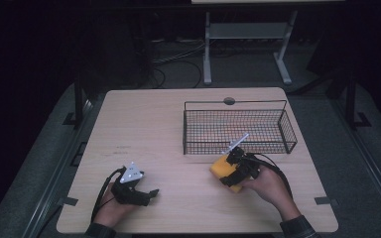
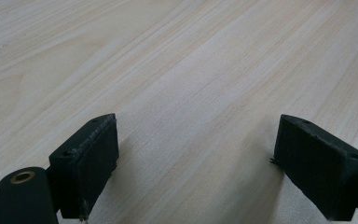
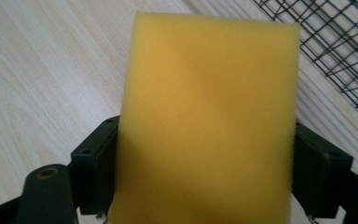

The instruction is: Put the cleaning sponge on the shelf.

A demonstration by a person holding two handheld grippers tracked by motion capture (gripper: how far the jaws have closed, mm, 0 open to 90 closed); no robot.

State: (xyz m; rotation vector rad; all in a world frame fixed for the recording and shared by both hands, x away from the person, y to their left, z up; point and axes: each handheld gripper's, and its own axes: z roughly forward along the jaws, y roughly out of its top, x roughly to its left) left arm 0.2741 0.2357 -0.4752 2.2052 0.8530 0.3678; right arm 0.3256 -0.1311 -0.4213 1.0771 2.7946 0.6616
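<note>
A yellow sponge block (image 1: 222,168) is clamped in my right gripper (image 1: 233,171), just in front of the wire basket (image 1: 238,128) and a little above the table. In the right gripper view the sponge (image 3: 209,121) stands upright between both black pads (image 3: 95,170), which press on its sides. My left gripper (image 1: 146,196) rests low over the near left of the table, open. In the left gripper view its pads (image 2: 91,163) stand wide apart with only bare wood between them.
The black wire basket sits at the right middle of the light wooden table (image 1: 149,129); its mesh (image 3: 340,51) shows at the upper right of the right gripper view. A metal stand (image 1: 245,44) is on the floor beyond the table.
</note>
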